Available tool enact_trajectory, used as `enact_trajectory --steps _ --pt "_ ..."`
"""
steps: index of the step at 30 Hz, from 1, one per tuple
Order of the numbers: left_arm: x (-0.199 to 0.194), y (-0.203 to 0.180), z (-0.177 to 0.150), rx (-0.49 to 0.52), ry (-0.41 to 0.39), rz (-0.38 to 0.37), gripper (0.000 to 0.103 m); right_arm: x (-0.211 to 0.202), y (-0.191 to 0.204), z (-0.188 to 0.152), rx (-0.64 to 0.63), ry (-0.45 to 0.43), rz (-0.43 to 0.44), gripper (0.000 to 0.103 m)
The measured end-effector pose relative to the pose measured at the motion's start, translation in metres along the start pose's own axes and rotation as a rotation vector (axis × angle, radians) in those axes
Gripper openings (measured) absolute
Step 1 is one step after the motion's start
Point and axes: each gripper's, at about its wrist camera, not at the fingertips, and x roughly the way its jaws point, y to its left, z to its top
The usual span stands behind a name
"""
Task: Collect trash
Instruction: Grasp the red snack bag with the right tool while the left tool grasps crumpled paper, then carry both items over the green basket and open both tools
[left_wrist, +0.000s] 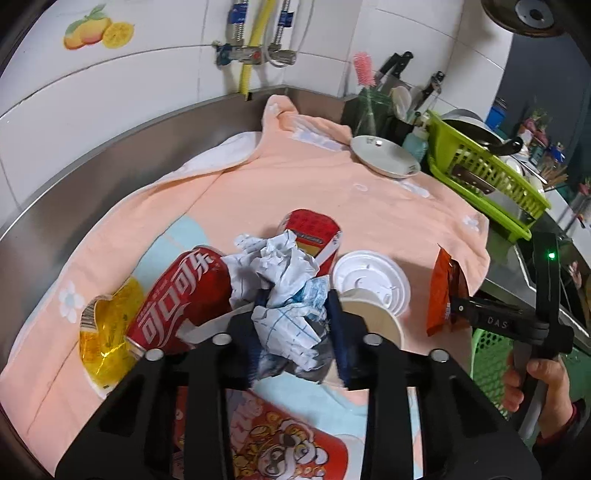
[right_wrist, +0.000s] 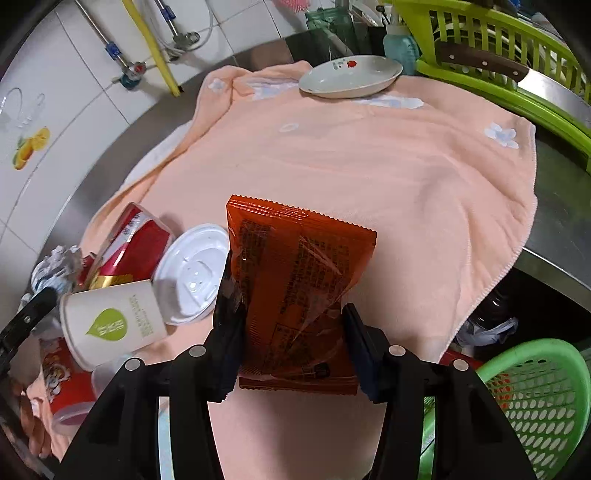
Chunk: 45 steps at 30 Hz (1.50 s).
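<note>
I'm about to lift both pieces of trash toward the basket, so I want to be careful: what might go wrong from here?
1. The left gripper pinches only part of the loose crumpled paper, which touches the red cola can; lifting may roll the can.
2. The right gripper holds the orange snack packet by its lower half; the slick film may slip.
3. The green basket sits beyond the towel's edge, so a slipped piece may miss it.

Left gripper (left_wrist: 295, 325) clamped on crumpled paper (left_wrist: 280, 291); red can (left_wrist: 181, 299), white lid (left_wrist: 371, 280), paper cup (left_wrist: 373, 317) beside, on peach towel (left_wrist: 295, 184); right gripper (left_wrist: 456, 308) pinching orange packet (left_wrist: 443, 291).
</note>
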Motion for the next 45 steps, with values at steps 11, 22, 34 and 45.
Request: enact_trajectory --steps 11,22,34,45 --pt "-0.036 -0.012 -0.001 0.022 -0.070 -0.044 0.021 -0.052 -0.014 -0.019 -0.028 -0.078 0.007 0.049" --pt "-0.087 -0.078 -0.013 0.097 -0.153 -0.223 0.021 -0.099 -0.080 -0.076 -0.025 -0.091 -0.161 0.050" --pt "-0.063 -0.185 -0.056 0.208 -0.034 -0.394 0.021 -0.097 -0.157 -0.133 0.064 -0.022 -0.238 0.061" --pt "-0.015 -0.251 -0.097 0.279 0.122 -0.443 0.022 -0.126 -0.178 -0.140 0.090 -0.084 -0.218 0.080"
